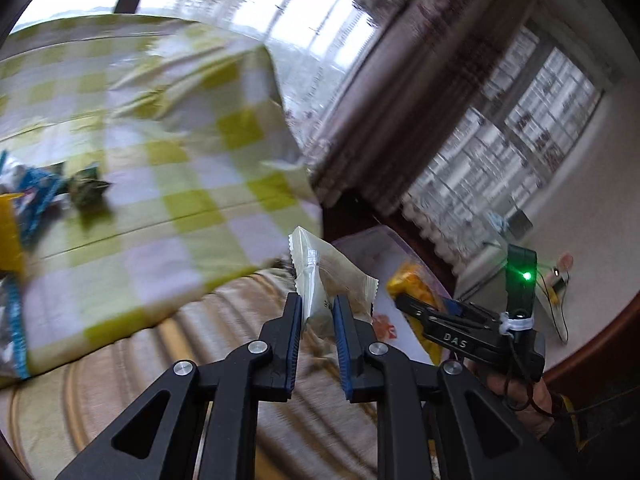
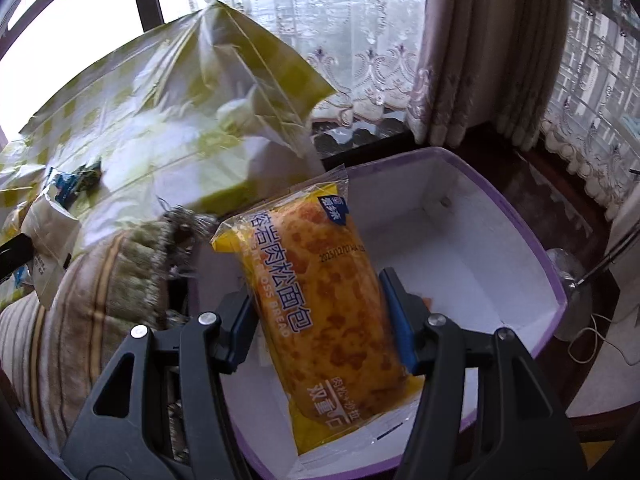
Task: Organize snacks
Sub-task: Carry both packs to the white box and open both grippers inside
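Observation:
My left gripper (image 1: 318, 306) is shut on a small pale snack packet (image 1: 328, 276) and holds it in the air past the table's edge, over striped fabric. My right gripper (image 2: 320, 284) is shut on a yellow bread pack (image 2: 324, 308) and holds it over a white box with a purple rim (image 2: 532, 236). In the left wrist view the bread pack (image 1: 412, 284) and the right gripper (image 1: 404, 300) show to the right, above the box (image 1: 384, 240). The pale packet also shows at the left edge of the right wrist view (image 2: 48, 240).
A table with a yellow-checked cloth (image 1: 192, 168) holds a dark green snack (image 1: 86, 188), blue packets (image 1: 36, 196) and a yellow pack (image 1: 8, 236) at its left. A striped cushion (image 2: 80, 304) lies beside the box. Curtains (image 2: 492, 48) and windows stand behind.

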`<state>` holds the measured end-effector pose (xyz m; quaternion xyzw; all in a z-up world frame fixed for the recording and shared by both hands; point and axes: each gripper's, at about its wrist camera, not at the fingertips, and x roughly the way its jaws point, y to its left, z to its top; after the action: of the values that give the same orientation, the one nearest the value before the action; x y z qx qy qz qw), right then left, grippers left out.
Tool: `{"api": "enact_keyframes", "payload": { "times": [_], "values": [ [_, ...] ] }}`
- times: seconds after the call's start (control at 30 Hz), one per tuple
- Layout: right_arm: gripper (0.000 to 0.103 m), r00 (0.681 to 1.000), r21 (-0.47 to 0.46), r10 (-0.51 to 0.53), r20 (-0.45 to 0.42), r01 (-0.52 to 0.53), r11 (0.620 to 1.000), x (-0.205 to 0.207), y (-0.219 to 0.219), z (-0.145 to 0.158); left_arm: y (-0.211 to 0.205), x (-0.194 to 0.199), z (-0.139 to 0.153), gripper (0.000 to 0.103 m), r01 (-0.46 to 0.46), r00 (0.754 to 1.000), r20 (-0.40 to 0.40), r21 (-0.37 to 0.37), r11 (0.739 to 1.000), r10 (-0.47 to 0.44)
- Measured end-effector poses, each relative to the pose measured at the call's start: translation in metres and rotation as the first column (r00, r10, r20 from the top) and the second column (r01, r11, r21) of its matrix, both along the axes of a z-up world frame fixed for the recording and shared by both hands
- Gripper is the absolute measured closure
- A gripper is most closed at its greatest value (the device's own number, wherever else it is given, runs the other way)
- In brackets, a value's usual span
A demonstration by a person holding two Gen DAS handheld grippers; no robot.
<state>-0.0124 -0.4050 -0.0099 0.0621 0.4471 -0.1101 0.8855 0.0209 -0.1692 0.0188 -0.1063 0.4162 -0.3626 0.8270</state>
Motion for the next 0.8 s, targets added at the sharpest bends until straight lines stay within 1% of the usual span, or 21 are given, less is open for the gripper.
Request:
{"api": "enact_keyframes", "payload": {
  "times": [0.07, 0.13, 0.2, 0.23, 0.27, 0.3, 0.4, 0.53, 0.7, 0.8],
  "values": [
    [0.042, 1.0, 0.013, -0.002, -0.001, 0.002, 1.0, -0.001, -0.003, -0.001, -0.011, 0.003, -0.001, 0.085, 0.023, 1.0, -0.01, -0.001, 1.0, -0.023],
    [0.042, 1.0, 0.015, -0.005, -0.001, 0.005, 1.0, -0.001, -0.002, -0.001, -0.022, 0.003, -0.003, 0.074, 0.056, 0.998, -0.029, -0.004, 0.998, -0.056],
    [0.041, 1.0, 0.003, -0.011, -0.001, 0.011, 1.0, -0.002, -0.002, 0.0, -0.026, 0.003, -0.006, 0.06, 0.077, 0.996, -0.045, -0.005, 0.997, -0.077],
    [0.037, 1.0, -0.01, -0.015, 0.0, 0.015, 1.0, -0.002, -0.001, 0.001, -0.026, 0.003, -0.008, 0.057, 0.074, 0.996, -0.047, 0.0, 0.997, -0.074],
    [0.034, 1.0, -0.024, -0.017, 0.005, 0.017, 1.0, -0.002, -0.001, 0.002, -0.024, 0.003, -0.008, 0.05, 0.064, 0.997, -0.05, -0.003, 0.998, -0.064],
    [0.03, 1.0, -0.033, -0.017, 0.011, 0.017, 0.999, -0.003, 0.0, 0.004, -0.02, 0.003, -0.008, 0.047, 0.051, 0.997, -0.055, -0.011, 0.999, -0.051],
    [0.029, 1.0, -0.034, -0.013, 0.018, 0.013, 0.999, -0.003, 0.003, 0.006, -0.01, 0.004, -0.007, 0.044, 0.012, 0.998, -0.065, -0.028, 1.0, -0.013],
    [0.029, 1.0, -0.022, 0.006, 0.022, -0.006, 1.0, -0.002, 0.01, 0.009, 0.009, 0.001, -0.008, 0.042, -0.061, 0.996, -0.07, -0.028, 0.998, 0.058],
    [0.029, 0.997, 0.001, 0.074, 0.023, -0.074, 0.997, 0.0, 0.036, 0.009, 0.036, -0.002, -0.011, 0.041, -0.138, 0.987, -0.09, -0.022, 0.99, 0.136],
    [0.028, 0.992, 0.024, 0.125, 0.018, -0.126, 0.992, 0.003, 0.059, 0.008, 0.063, -0.008, -0.014, 0.041, -0.201, 0.975, -0.104, -0.023, 0.979, 0.198]
  ]
}}
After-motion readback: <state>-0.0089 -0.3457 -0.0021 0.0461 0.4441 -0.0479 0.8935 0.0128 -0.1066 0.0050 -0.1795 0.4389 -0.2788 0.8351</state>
